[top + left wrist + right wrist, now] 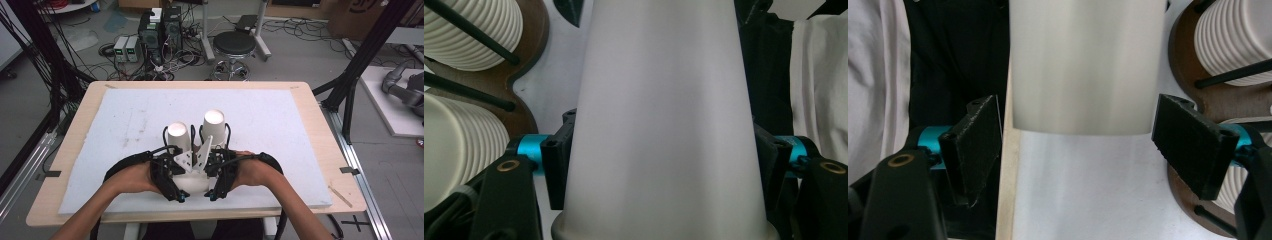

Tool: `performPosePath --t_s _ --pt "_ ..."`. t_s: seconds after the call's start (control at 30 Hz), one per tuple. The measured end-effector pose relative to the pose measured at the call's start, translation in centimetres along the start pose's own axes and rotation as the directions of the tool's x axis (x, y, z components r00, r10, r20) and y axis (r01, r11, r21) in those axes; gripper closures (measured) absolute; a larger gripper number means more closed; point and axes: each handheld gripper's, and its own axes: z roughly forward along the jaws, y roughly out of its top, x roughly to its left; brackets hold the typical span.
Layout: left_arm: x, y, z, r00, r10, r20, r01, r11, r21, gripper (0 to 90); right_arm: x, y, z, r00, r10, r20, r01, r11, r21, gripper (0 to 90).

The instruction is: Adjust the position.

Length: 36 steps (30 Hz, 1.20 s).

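Note:
Two plain white paper cups are held side by side over the near middle of the white mat (pixel 125 115). The left cup (pixel 178 135) is clamped by my left gripper (pixel 177 147); in the left gripper view this tapered cup (pixel 659 100) sits between the black pads (pixel 556 165), which press on both its sides. The right cup (pixel 214 124) stands between the jaws of my right gripper (pixel 215 145). In the right gripper view the cup (pixel 1088 65) hangs between the two pads (pixel 975 145), with a small gap visible on the left side.
A brown wooden holder with stacks of ridged cream cups (pixel 469 35) (pixel 1233 35) lies just below the grippers. The person's white shirt (pixel 873 75) is close behind. The wooden table edge (pixel 80 125) frames the mat. On the floor beyond stand a black stool (pixel 234 45) and electronics boxes (pixel 160 30).

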Motion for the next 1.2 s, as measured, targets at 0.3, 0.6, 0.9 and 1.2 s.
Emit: performPosePath --t_s 0.3,0.6,0.9,1.2 --pt "0.02 0.21 0.01 1.0 -0.001 -0.001 0.001 0.9999 0.01 30.9 -0.06 0.21 0.14 0.9999 0.001 -0.01 -0.001 1.0 0.005 20.7" --pt "-0.39 0.26 0.38 0.9994 -0.035 0.002 0.035 0.9992 -0.021 30.9 0.43 0.75 0.48 0.9994 0.026 -0.022 -0.026 1.0 0.007 35.2" --pt "-0.31 0.21 0.43 0.9995 -0.032 0.007 0.032 0.9992 -0.023 31.0 0.23 0.7 0.58 0.9999 0.014 -0.001 -0.014 1.0 0.015 36.5" --pt "0.28 -0.21 0.08 0.9975 -0.008 0.07 0.011 0.9994 -0.034 19.1 0.19 0.69 0.65 0.9998 -0.016 -0.011 0.016 1.0 0.026 36.3"
